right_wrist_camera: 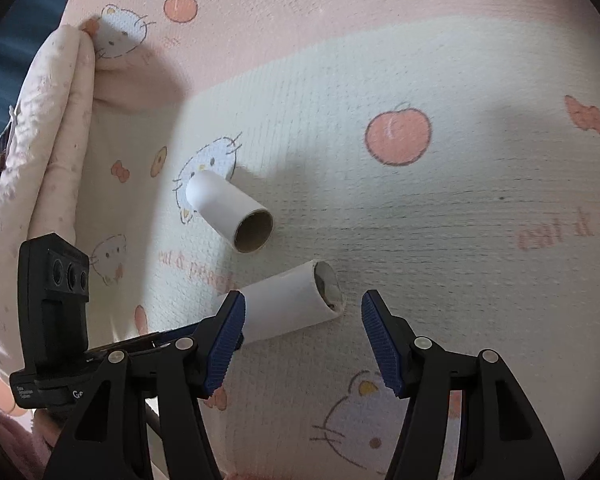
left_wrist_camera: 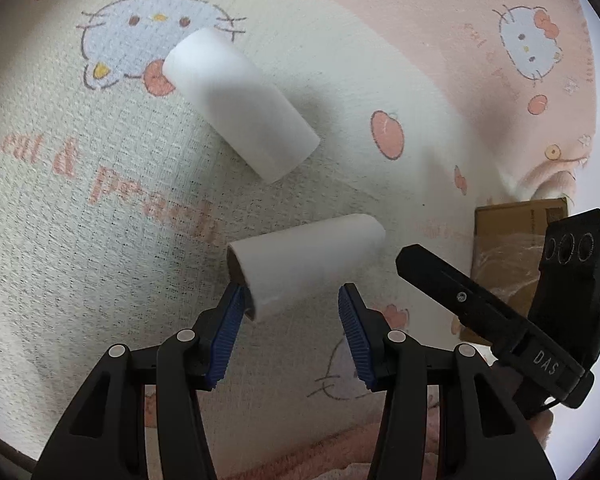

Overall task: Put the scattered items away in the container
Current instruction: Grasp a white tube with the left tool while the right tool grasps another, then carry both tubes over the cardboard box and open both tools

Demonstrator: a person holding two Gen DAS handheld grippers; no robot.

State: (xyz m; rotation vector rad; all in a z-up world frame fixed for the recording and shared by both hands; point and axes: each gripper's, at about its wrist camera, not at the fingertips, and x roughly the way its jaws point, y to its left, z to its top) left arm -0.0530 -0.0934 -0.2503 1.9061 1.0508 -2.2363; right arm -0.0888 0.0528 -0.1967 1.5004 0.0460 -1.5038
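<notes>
Two white cardboard tubes lie on a cat-and-peach printed blanket. The near tube [left_wrist_camera: 304, 264] lies crosswise just ahead of my open left gripper [left_wrist_camera: 290, 312], its left end beside the left pad. The far tube [left_wrist_camera: 240, 104] lies farther off. In the right wrist view the near tube [right_wrist_camera: 288, 308] lies just ahead of my open right gripper [right_wrist_camera: 302, 320], touching or almost touching its left pad. The far tube [right_wrist_camera: 230, 210] shows its open end. A brown cardboard box [left_wrist_camera: 512, 240] sits at the right, partly hidden by the right gripper body.
The other gripper's black body shows in each view: at the right in the left wrist view [left_wrist_camera: 540, 308], at the left in the right wrist view [right_wrist_camera: 56, 320]. A folded pink quilt [right_wrist_camera: 48, 120] rises along the left edge. The blanket [right_wrist_camera: 460, 220] spreads to the right.
</notes>
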